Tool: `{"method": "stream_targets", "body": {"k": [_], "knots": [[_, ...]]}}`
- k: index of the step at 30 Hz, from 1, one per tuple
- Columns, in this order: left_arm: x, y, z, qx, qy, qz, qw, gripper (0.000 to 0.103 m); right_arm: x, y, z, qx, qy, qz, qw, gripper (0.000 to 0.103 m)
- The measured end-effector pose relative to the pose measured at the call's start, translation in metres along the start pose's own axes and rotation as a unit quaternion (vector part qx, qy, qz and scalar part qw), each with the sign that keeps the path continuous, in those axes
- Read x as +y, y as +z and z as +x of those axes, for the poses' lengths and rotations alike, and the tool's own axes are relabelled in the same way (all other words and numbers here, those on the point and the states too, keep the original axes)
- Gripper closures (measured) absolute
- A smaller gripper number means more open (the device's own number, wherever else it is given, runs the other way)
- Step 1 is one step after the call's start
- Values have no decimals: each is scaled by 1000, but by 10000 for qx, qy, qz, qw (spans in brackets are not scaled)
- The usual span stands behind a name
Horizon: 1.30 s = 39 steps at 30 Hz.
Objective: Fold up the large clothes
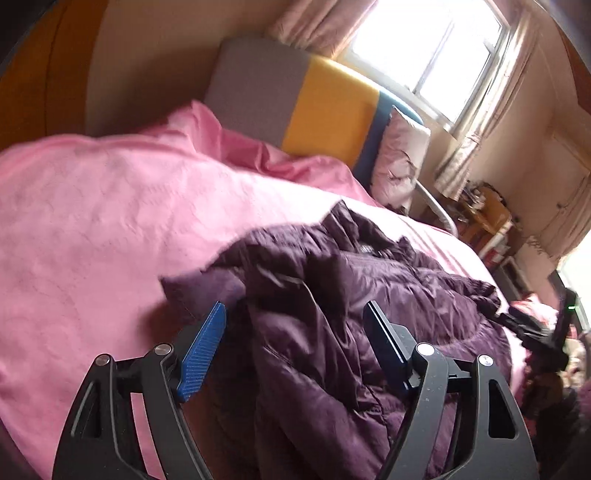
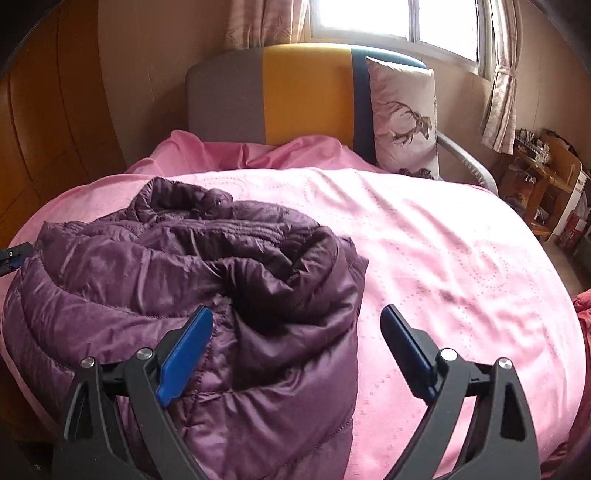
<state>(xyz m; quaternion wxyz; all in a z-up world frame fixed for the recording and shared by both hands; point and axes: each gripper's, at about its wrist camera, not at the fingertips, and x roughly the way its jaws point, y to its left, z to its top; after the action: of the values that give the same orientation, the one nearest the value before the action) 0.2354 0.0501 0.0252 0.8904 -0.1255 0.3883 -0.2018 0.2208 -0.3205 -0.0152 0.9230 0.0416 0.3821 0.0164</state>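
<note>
A dark purple puffer jacket [image 1: 332, 295] lies crumpled on the pink bedspread [image 1: 92, 221]. My left gripper [image 1: 293, 310] stands open just above its near edge; the blue pads [image 1: 201, 354] are apart and not pressing the cloth. In the right wrist view the same jacket [image 2: 184, 266] sits bunched at the left of the bedspread [image 2: 461, 277]. My right gripper [image 2: 295, 314] is open over the jacket's right edge, its left pad [image 2: 184, 354] above the fabric and its right pad over bare bedspread. A black and blue piece of the other gripper [image 2: 14, 256] shows at the jacket's far left.
A grey, yellow and blue headboard [image 2: 306, 92] stands at the far end, with a deer-print pillow [image 2: 404, 118] leaning on it. A bright window [image 2: 395, 18] with curtains is behind. Wooden shelves with clutter [image 2: 543, 177] stand to the right, and wooden panels [image 2: 55, 129] to the left.
</note>
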Motion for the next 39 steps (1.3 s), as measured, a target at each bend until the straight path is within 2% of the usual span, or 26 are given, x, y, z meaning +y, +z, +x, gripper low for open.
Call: {"method": "stream_targets", "body": {"k": [1, 2, 3, 4, 5, 6, 7, 14, 17, 19, 23, 28, 33, 39], "knots": [[-1, -3, 6, 106, -35, 5, 9999, 32, 1, -3, 6, 110, 62, 1, 9999, 36], [-3, -6, 11, 183, -45, 41, 9998, 45, 3, -5, 11, 217, 77, -45, 9997, 48], [-6, -9, 15, 263, -108, 126, 9995, 67, 6, -7, 13, 271, 1, -105, 9996, 65], [-13, -14, 17, 294, -73, 295, 9991, 76, 10, -9, 12, 245, -52, -177, 9995, 82], [-17, -16, 17, 248, 30, 419, 9988, 88, 13, -9, 9, 201, -59, -224, 9995, 89], [-21, -18, 15, 201, 54, 515, 9985, 94, 16, -8, 4, 150, -79, -249, 9995, 92], [-25, -20, 10, 130, 75, 593, 9981, 96, 18, -5, -4, 52, -110, -271, 9996, 95], [-39, 2, -31, -424, 29, 800, 9959, 99, 18, 42, -59, -689, 165, -13, 9975, 98], [-40, 21, -37, -567, -20, 746, 9956, 99, 15, 65, -53, -738, 223, 132, 9969, 98], [-40, 34, -29, -564, 76, 763, 9955, 99, 11, 79, -36, -651, 263, 330, 9970, 98], [-34, 57, 4, -339, 262, 672, 9968, 99, 3, 100, 11, -334, 209, 702, 9968, 98], [-17, 73, 52, 115, 490, 480, 9976, 99, -11, 109, 76, 157, 87, 1132, 9934, 97], [1, 78, 93, 531, 724, 379, 9952, 99, -16, 105, 125, 548, -188, 1183, 9913, 97], [20, 66, 134, 895, 976, 301, 9907, 99, -30, 83, 168, 784, -248, 1326, 9878, 94]]}}
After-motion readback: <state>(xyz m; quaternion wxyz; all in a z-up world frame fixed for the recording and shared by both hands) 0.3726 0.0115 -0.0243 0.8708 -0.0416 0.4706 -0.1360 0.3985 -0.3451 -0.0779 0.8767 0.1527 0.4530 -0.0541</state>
